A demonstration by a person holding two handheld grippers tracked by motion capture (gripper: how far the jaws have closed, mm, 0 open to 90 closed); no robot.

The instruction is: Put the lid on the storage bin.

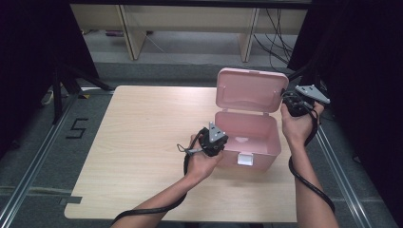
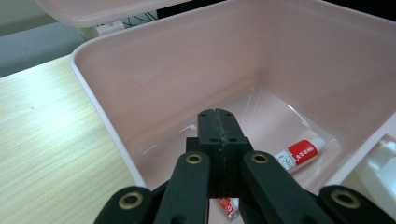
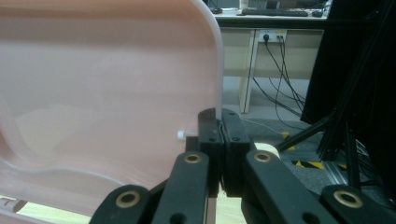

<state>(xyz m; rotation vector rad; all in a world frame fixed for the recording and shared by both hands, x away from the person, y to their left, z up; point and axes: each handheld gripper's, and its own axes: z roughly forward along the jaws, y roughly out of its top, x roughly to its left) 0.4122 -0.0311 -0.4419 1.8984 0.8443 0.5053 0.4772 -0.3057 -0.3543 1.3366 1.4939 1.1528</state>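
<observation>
Pink box [image 1: 252,135] lid [image 1: 251,90] upright, edge in right claw [image 3: 219,122].

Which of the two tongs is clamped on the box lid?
The right tongs, at the lid's right edge, pinch its rim. The left tongs, shut on nothing, hang over the open box.

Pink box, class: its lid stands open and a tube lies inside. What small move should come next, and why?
Probably the left tool should open its jaws and dip toward the red-and-white tube. Its jaws are shut with nothing between them, poised over the pink box, where the tube lies on the floor. The right tool is clamped on the lid edge, holding it up.
</observation>
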